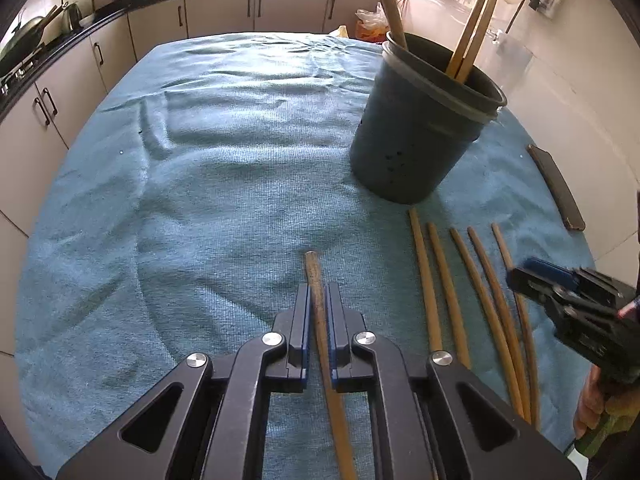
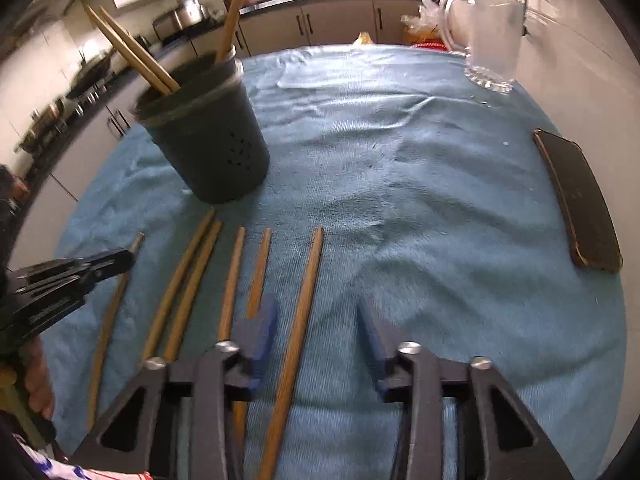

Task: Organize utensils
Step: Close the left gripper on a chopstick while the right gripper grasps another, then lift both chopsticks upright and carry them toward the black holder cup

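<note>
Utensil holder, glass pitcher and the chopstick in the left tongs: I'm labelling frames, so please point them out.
Utensil holder [image 1: 416,136], left wrist view, outer wall.
Glass pitcher [image 2: 494,46], right wrist view, body.
Chopstick [image 1: 313,270], left wrist view, tip past the left tongs [image 1: 319,290].

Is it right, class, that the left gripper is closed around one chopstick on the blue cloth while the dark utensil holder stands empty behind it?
Not quite: the utensil holder is not empty. The left wrist view shows three wooden sticks standing in it. The rest holds: the left gripper is closed around one chopstick lying on the blue cloth.
</note>
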Demonstrator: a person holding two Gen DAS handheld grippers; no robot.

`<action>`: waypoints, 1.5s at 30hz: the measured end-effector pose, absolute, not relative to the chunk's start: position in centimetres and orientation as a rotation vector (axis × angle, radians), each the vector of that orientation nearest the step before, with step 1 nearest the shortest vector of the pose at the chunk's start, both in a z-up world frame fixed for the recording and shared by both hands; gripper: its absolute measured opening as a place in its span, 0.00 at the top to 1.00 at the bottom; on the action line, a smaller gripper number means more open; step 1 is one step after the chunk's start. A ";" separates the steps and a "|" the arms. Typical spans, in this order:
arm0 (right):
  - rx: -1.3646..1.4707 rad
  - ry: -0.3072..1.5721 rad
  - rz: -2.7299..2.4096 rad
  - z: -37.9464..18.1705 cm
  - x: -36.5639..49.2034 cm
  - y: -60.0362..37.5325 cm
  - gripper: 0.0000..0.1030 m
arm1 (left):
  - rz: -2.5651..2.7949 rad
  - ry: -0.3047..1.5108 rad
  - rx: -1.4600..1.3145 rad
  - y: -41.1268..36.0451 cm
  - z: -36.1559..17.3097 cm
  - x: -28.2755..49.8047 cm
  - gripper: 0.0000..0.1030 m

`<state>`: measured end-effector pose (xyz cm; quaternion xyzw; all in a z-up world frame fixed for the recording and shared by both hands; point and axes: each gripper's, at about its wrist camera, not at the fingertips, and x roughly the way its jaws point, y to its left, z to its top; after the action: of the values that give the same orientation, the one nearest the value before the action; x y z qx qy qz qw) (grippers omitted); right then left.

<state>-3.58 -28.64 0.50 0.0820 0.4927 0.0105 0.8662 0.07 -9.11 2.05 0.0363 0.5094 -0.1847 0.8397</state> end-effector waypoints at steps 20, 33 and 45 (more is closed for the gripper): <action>0.121 1.007 0.044 2.9 -0.8 -27.6 0.95 | -0.399 0.996 0.016 -9.4 3.9 0.0 0.93; 0.172 0.696 0.091 11.6 -8.7 -27.7 0.95 | -0.456 0.709 -0.043 -6.9 13.8 -7.8 0.93; 0.156 0.509 0.101 16.5 -15.2 -26.4 0.95 | -0.481 0.534 -0.009 -5.5 18.1 -15.0 0.93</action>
<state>-15.15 -26.35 16.48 0.0773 0.2515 0.0499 0.9635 -14.95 -5.50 18.14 -0.0044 0.2612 -0.2354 0.9361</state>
